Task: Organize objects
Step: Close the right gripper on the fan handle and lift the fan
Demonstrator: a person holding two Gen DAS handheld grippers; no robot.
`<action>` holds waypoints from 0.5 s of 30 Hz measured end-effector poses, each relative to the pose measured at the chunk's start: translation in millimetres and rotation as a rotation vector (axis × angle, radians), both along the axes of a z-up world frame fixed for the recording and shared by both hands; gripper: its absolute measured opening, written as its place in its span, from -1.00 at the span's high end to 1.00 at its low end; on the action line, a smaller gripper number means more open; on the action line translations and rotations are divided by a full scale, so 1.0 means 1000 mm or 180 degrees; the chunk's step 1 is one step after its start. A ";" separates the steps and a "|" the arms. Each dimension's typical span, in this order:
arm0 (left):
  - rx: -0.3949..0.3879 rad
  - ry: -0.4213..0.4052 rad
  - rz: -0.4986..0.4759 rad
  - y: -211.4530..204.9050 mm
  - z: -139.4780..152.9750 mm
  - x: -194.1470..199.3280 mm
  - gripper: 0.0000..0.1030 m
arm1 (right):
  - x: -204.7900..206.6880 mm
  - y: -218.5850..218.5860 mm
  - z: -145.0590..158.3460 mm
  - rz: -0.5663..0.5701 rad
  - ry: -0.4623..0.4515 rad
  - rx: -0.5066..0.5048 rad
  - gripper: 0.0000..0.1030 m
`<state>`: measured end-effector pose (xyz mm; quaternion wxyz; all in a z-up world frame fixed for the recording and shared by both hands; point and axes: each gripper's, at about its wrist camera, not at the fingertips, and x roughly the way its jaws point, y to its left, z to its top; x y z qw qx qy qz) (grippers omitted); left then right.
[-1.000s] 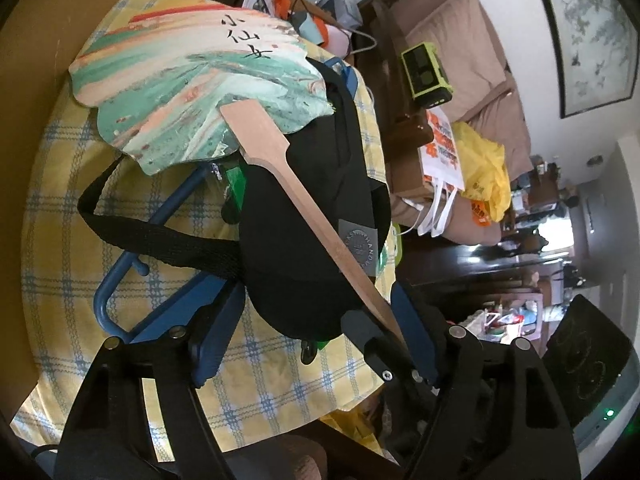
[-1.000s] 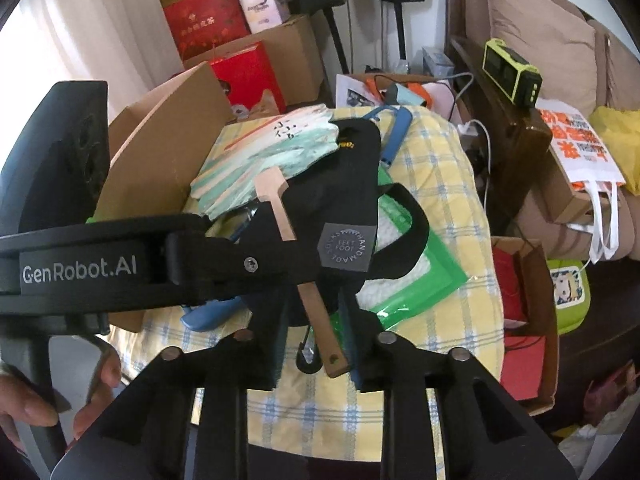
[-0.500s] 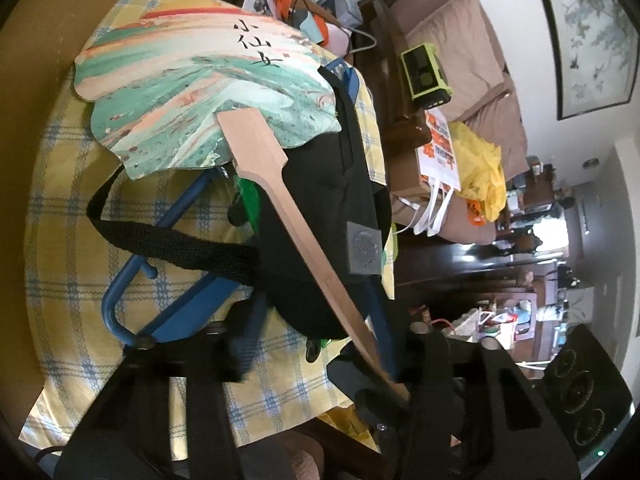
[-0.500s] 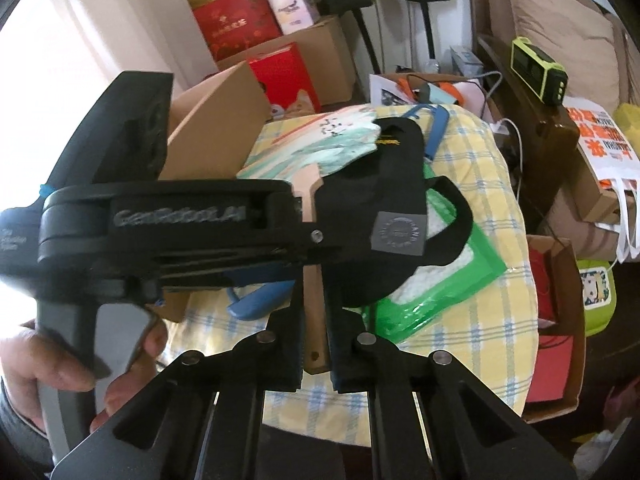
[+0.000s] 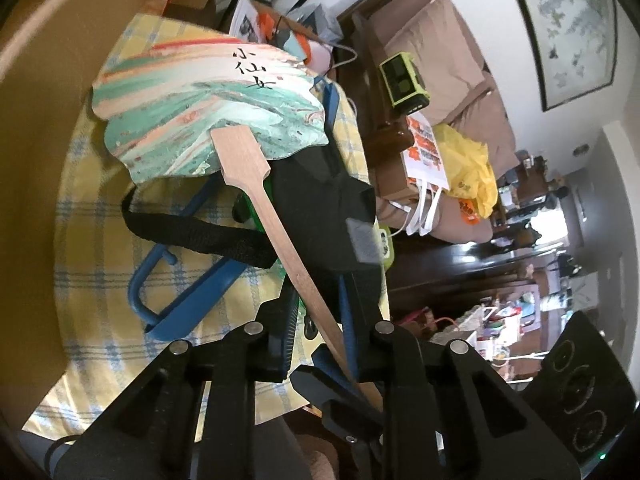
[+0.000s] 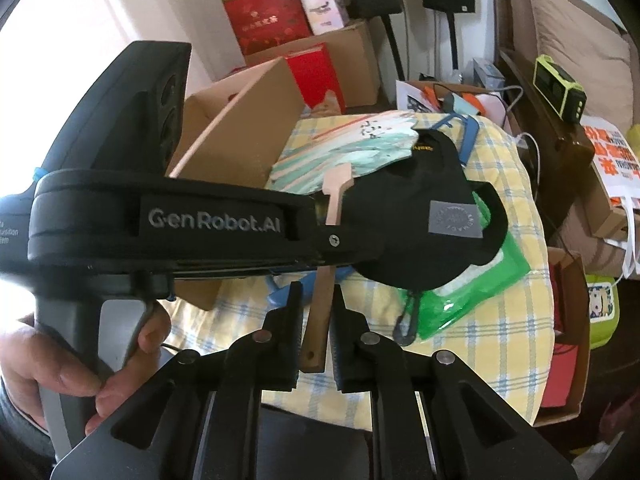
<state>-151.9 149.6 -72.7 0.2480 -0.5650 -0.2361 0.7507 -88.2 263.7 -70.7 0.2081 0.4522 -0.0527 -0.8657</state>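
Two grippers on one fan handle (image 5: 280,224): my right gripper (image 6: 316,344) is clamped near its end. My left gripper (image 5: 318,332) is closing on the stick between its jaws. Best to lift level, clear of the black bag (image 5: 320,204).

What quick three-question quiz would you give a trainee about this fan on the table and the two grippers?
1. True or false: in the left wrist view, the fan has its wooden handle crossing over the black bag.
2. What is the right gripper shut on? A a cup; B the wooden handle; C a spoon.
3. What runs between the jaws of the left gripper?

Key: 1 true. 2 B. 3 The wooden handle; those jaws are closing around it, with a gap on one side.
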 end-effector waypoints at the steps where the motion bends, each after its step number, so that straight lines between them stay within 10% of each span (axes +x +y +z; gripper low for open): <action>1: -0.0007 0.0037 0.0012 -0.002 0.003 0.002 0.64 | 0.001 -0.001 0.001 0.0007 0.0014 -0.0001 0.78; 15: -0.0249 0.0700 -0.0022 -0.012 0.064 0.029 0.67 | 0.022 -0.017 0.034 0.0053 0.0251 -0.0169 0.78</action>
